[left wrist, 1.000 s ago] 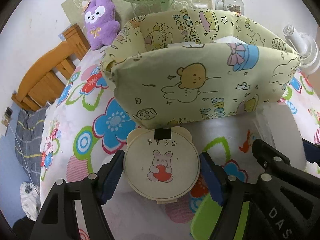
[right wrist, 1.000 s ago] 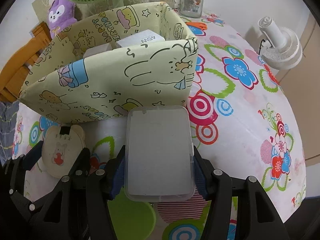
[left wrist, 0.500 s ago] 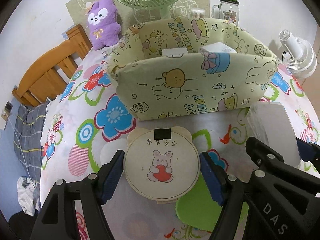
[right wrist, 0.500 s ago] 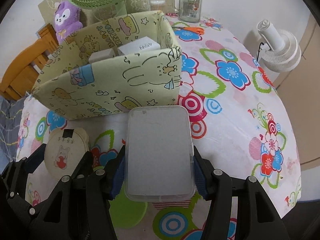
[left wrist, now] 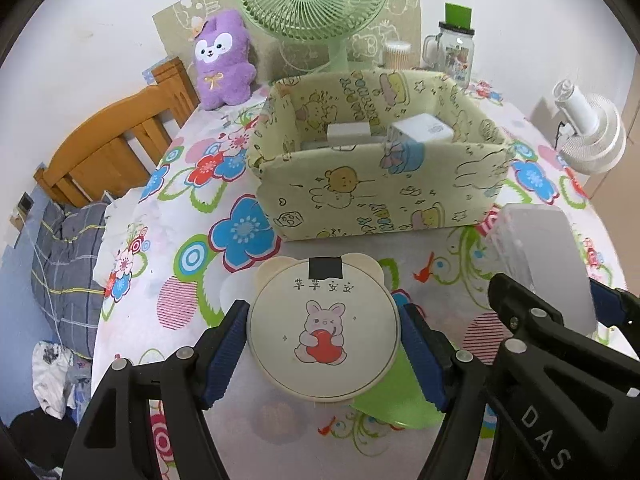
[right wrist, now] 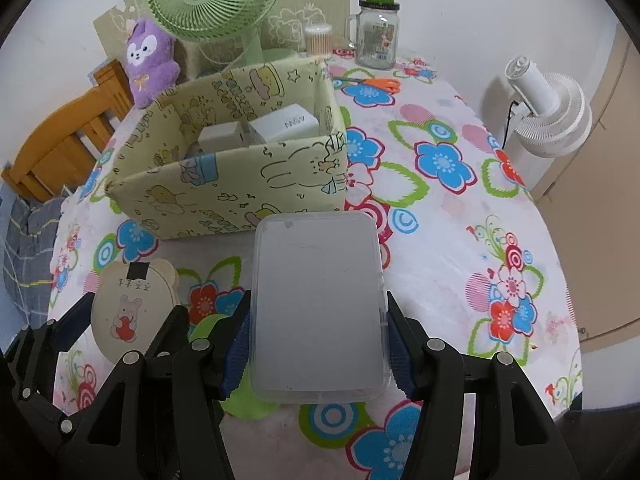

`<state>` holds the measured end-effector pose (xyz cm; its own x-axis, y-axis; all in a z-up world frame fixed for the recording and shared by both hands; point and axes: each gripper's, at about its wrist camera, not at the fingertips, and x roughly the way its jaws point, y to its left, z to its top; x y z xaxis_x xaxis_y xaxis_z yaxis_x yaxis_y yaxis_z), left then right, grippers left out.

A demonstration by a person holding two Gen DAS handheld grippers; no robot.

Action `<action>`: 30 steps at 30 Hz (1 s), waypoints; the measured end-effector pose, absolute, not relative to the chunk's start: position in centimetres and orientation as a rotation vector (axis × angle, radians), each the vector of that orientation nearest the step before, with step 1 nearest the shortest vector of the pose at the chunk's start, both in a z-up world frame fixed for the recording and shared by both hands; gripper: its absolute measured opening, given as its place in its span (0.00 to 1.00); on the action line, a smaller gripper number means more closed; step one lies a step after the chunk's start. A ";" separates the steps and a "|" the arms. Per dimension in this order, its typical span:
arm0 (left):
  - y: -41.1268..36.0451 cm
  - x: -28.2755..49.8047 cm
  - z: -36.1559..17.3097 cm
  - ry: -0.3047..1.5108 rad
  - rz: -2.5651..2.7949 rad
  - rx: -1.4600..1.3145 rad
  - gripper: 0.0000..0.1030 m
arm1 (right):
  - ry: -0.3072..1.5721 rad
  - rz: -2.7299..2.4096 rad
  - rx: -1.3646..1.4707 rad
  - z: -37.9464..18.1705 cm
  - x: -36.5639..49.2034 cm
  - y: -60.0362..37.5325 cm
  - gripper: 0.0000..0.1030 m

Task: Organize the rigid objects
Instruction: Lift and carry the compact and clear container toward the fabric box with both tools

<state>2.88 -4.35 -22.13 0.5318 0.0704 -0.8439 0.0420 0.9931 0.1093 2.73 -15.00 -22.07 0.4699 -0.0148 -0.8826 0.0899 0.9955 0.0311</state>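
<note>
My left gripper (left wrist: pixel 323 344) is shut on a round cream case (left wrist: pixel 324 326) with bear ears and a rabbit picture, held above the flowered tablecloth. My right gripper (right wrist: pixel 318 344) is shut on a frosted clear plastic box (right wrist: pixel 318 304), its blue pads pressing both long sides. Both held things hang in front of a yellow cartoon-print fabric bin (left wrist: pixel 380 184), also seen as the bin (right wrist: pixel 224 184) in the right wrist view. Inside the bin lie white boxes (right wrist: pixel 286 124). The right gripper with its plastic box (left wrist: pixel 548 256) shows at the right of the left wrist view.
Behind the bin stand a green fan (left wrist: pixel 312 4), a purple plush toy (left wrist: pixel 222 60), a glass jar mug (right wrist: pixel 376 36) and a cotton-swab tub (right wrist: pixel 318 38). Orange scissors (right wrist: pixel 378 84) lie beyond the bin. A white fan (right wrist: pixel 548 108) stands right; a wooden chair (left wrist: pixel 108 152) left.
Both grippers have risen and drawn back from the bin with their loads, so the bin's inside and more of the table now show. Neither grip has changed.
</note>
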 end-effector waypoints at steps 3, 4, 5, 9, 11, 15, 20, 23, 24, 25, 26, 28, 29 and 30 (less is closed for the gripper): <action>-4.4 2.4 -21.4 1.009 0.015 0.102 0.74 | 1.066 -0.055 0.070 -21.1 2.1 -15.0 0.60; -4.4 2.2 -21.1 1.005 0.014 0.099 0.74 | 1.058 -0.052 0.067 -20.7 1.9 -14.9 0.60; -4.4 2.0 -20.9 1.001 0.012 0.096 0.74 | 1.053 -0.049 0.065 -20.5 1.8 -14.9 0.60; -4.4 1.4 -19.9 0.995 0.003 0.070 0.74 | 1.038 -0.052 0.066 -19.3 1.2 -14.9 0.60; -4.3 1.2 -19.4 0.990 0.005 0.064 0.74 | 1.027 -0.053 0.073 -18.7 0.9 -14.9 0.60; -4.4 1.0 -18.5 0.979 -0.002 0.053 0.74 | 1.009 -0.054 0.063 -17.7 0.6 -14.7 0.60; -4.4 1.0 -17.3 0.958 -0.008 0.038 0.74 | 0.978 -0.050 0.057 -16.2 0.5 -14.7 0.60; -4.4 1.0 -16.5 0.946 -0.011 0.030 0.74 | 0.956 -0.050 0.057 -15.3 0.6 -14.8 0.60; -4.3 1.0 -16.2 0.941 -0.011 0.029 0.74 | 0.950 -0.047 0.061 -15.0 0.6 -14.9 0.60; -4.3 1.1 -16.0 0.935 -0.010 0.029 0.74 | 0.947 -0.046 0.063 -14.9 0.6 -14.9 0.60; -4.3 1.1 -15.8 0.931 -0.010 0.028 0.74 | 0.942 -0.045 0.065 -14.6 0.7 -15.0 0.60; -4.4 1.1 -15.3 0.925 -0.012 0.025 0.74 | 0.936 -0.043 0.068 -14.1 0.8 -15.0 0.60; -4.4 1.1 -15.2 0.921 -0.012 0.025 0.74 | 0.934 -0.042 0.067 -14.0 0.8 -15.0 0.60; -4.4 1.1 -14.9 0.918 -0.013 0.025 0.74 | 0.932 -0.041 0.067 -13.8 0.9 -15.0 0.60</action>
